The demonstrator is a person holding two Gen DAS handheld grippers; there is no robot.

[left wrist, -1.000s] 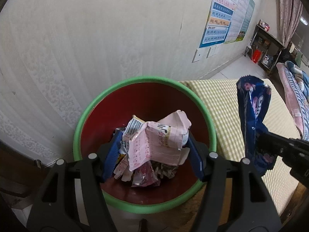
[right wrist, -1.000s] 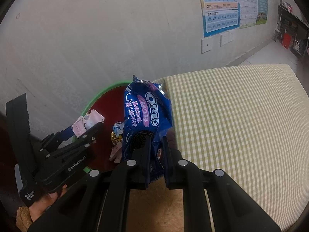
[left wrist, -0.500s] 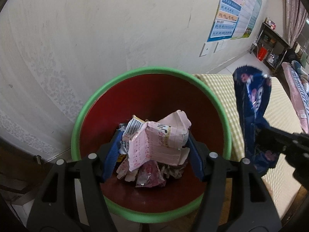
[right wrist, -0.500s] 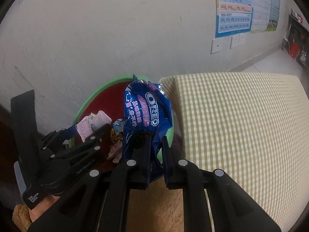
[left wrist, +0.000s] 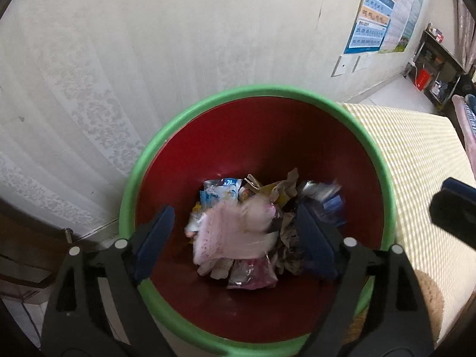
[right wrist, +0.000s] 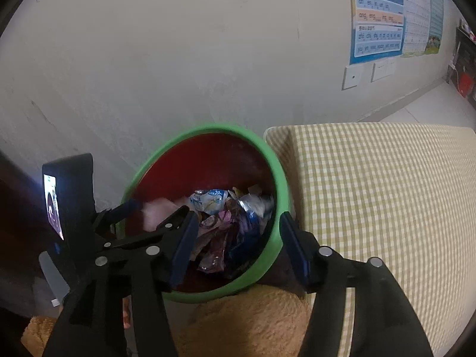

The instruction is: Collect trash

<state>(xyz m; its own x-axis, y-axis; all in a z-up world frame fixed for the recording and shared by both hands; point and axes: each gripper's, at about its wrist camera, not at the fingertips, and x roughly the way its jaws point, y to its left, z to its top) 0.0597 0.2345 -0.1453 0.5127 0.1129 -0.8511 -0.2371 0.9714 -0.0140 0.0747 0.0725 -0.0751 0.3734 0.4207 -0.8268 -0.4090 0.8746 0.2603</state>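
Note:
A red bin with a green rim [left wrist: 139,163] [right wrist: 276,163] stands against the wall beside the bed. Both grippers hover over it. My left gripper [left wrist: 235,238] is open, and the pink wrapper [left wrist: 235,232] shows blurred between its fingers, loose over the trash pile. My right gripper [right wrist: 238,238] is open and empty. The blue Oreo wrapper [right wrist: 250,232] lies in the bin among other crumpled wrappers [left wrist: 220,190]. The left gripper's body [right wrist: 74,208] shows at the left of the right wrist view.
A bed with a green checked cover [right wrist: 372,193] lies right of the bin. A brown fuzzy cushion [right wrist: 244,324] sits below it. The white wall [left wrist: 178,44] carries posters [right wrist: 377,15] and sockets [right wrist: 352,76].
Both grippers opened. The pink wrapper left the left gripper and the blue Oreo wrapper left the right gripper; both dropped into the bin. Both grippers moved closer over it.

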